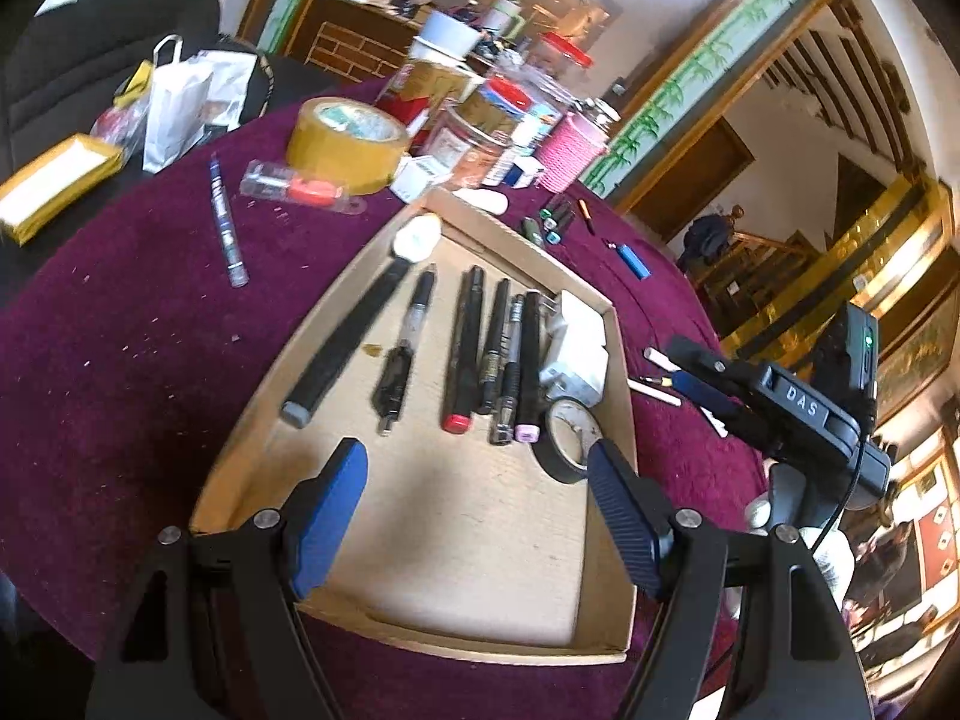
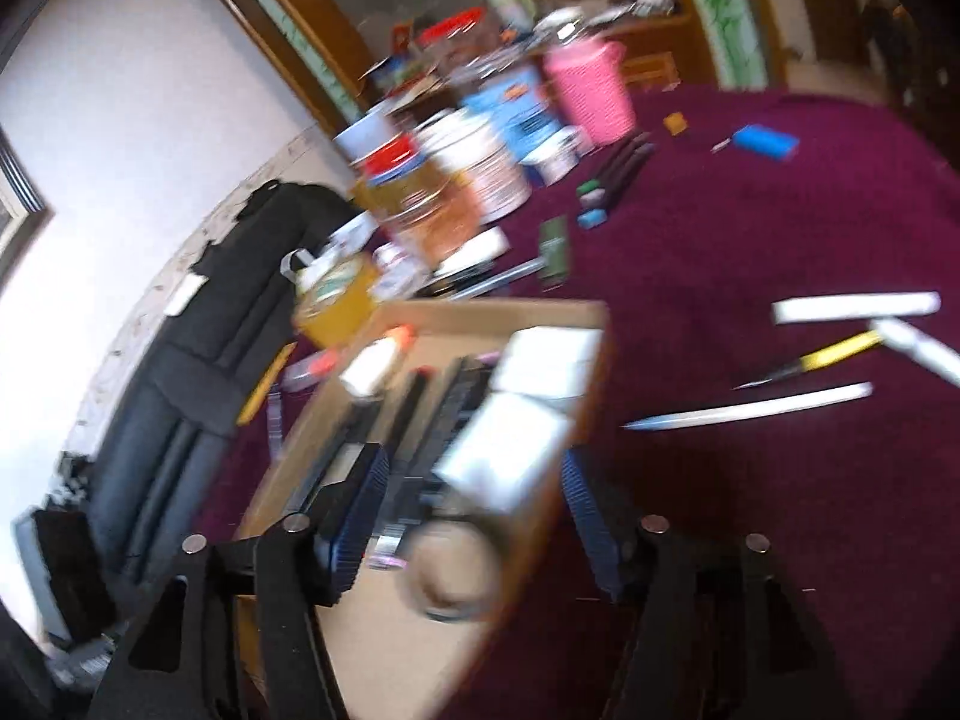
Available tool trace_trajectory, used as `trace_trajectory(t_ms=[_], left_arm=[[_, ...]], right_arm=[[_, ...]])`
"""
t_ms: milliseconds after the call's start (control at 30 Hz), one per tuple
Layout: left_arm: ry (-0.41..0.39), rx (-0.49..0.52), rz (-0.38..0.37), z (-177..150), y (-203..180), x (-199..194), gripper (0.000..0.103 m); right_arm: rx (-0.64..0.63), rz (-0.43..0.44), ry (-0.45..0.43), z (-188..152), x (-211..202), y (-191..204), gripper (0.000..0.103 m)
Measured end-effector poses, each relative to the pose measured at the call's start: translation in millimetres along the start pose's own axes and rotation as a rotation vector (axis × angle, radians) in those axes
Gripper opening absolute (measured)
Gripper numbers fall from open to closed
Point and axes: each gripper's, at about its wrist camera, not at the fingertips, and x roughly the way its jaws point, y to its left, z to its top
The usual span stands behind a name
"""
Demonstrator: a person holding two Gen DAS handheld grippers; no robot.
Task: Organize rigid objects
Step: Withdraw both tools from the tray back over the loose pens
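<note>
A shallow cardboard tray (image 1: 432,540) lies on the purple tablecloth. In it lie several pens and markers (image 1: 468,348), a long black handle with a white head (image 1: 354,336), a white block (image 1: 576,342) and a roll of black tape (image 1: 570,438). My left gripper (image 1: 477,516) is open and empty over the tray's near part. My right gripper (image 2: 474,516) is open and empty above the tray's right rim (image 2: 576,396); that view is blurred. The right gripper's body (image 1: 798,414) shows right of the tray in the left wrist view.
Loose on the cloth: a blue pen (image 1: 228,228), a clear packet with an orange item (image 1: 294,186), a tape roll (image 1: 348,144), white sticks (image 2: 750,408), a yellow-handled tool (image 2: 822,354), a blue lighter (image 2: 765,141), markers (image 2: 618,174). Jars, tins and a pink cup (image 2: 591,90) crowd the far edge.
</note>
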Motion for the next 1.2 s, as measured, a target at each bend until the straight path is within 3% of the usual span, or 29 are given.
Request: trace_trajectory(t_ms=[233, 333, 467, 533, 633, 967, 1200], left_arm=[[-0.026, 0.109, 0.068, -9, -44, 9, 0.075], [-0.052, 0.168, 0.118, -13, -68, 12, 0.075], [-0.216, 0.289, 0.243, -22, -105, -2, 0.075], [-0.289, 0.33, 0.254, -25, -122, -12, 0.085], [-0.346, 0.361, 0.243, -27, -141, -20, 0.09], [-0.233, 0.409, 0.223, -39, -176, 5, 0.09], [-0.2, 0.439, 0.213, -48, -194, 14, 0.09]], right_arm=[[-0.111, -0.256, -0.08, -15, -36, -50, 0.068], [-0.141, -0.319, -0.104, -22, -47, -64, 0.068], [-0.203, -0.377, -0.151, -30, -64, -64, 0.078], [-0.246, -0.411, -0.192, -34, -76, -64, 0.081], [-0.282, -0.449, -0.235, -38, -86, -63, 0.083], [-0.288, -0.504, -0.268, -46, -111, -81, 0.083], [-0.267, -0.539, -0.273, -46, -121, -95, 0.083]])
